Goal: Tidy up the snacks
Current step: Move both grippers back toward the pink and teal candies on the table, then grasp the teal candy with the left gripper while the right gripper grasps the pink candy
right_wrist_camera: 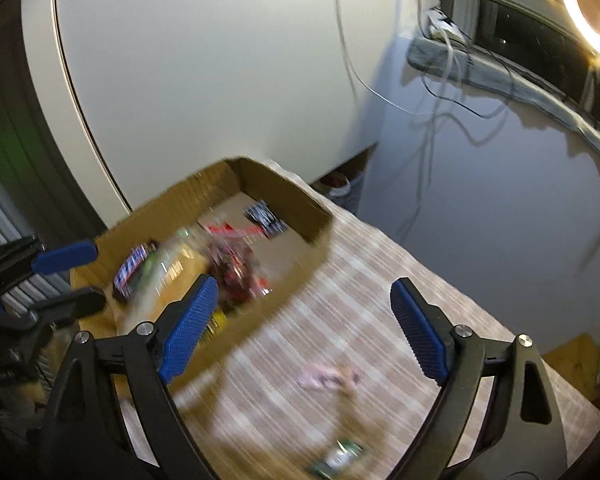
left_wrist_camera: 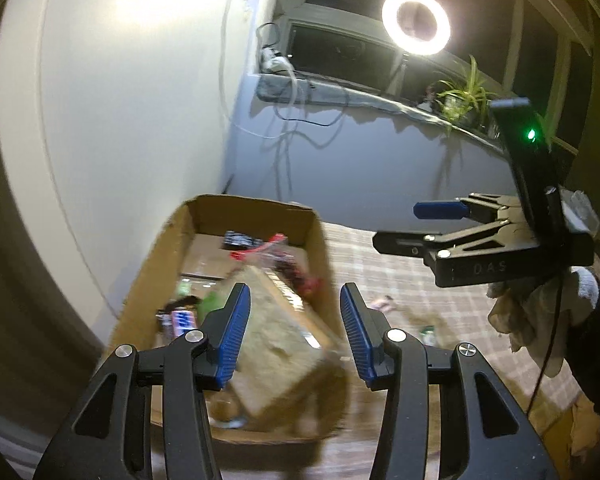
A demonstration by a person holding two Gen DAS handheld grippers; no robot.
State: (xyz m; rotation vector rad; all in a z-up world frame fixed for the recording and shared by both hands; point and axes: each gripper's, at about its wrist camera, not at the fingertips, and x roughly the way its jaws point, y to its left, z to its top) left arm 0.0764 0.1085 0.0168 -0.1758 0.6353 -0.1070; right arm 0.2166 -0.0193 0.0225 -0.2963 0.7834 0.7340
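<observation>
An open cardboard box (left_wrist_camera: 140, 280) (right_wrist_camera: 300, 204) stands on the checked tablecloth (right_wrist_camera: 380, 280). Inside lie a large tan package (left_wrist_camera: 276, 340) (right_wrist_camera: 180, 268), a red packet (left_wrist_camera: 268, 248) (right_wrist_camera: 236, 268), a dark packet (left_wrist_camera: 238, 239) (right_wrist_camera: 266, 218) and a blue-and-white bar (left_wrist_camera: 182, 320) (right_wrist_camera: 130, 268). My left gripper (left_wrist_camera: 294, 300) (right_wrist_camera: 88, 276) hangs open above the tan package without touching it. My right gripper (right_wrist_camera: 304, 286) (left_wrist_camera: 412, 226) stands wide open over the box's right edge, nothing between its pads. A pink wrapper (right_wrist_camera: 328, 376) (left_wrist_camera: 382, 304) and a green packet (right_wrist_camera: 340, 458) (left_wrist_camera: 428, 334) lie on the cloth.
A white cabinet (right_wrist_camera: 220, 60) rises behind the box. A ring light (left_wrist_camera: 415, 22), a potted plant (left_wrist_camera: 464, 92) and hanging cables (left_wrist_camera: 288, 120) are at the windowsill beyond the table. A gloved hand (left_wrist_camera: 540, 320) holds the right gripper.
</observation>
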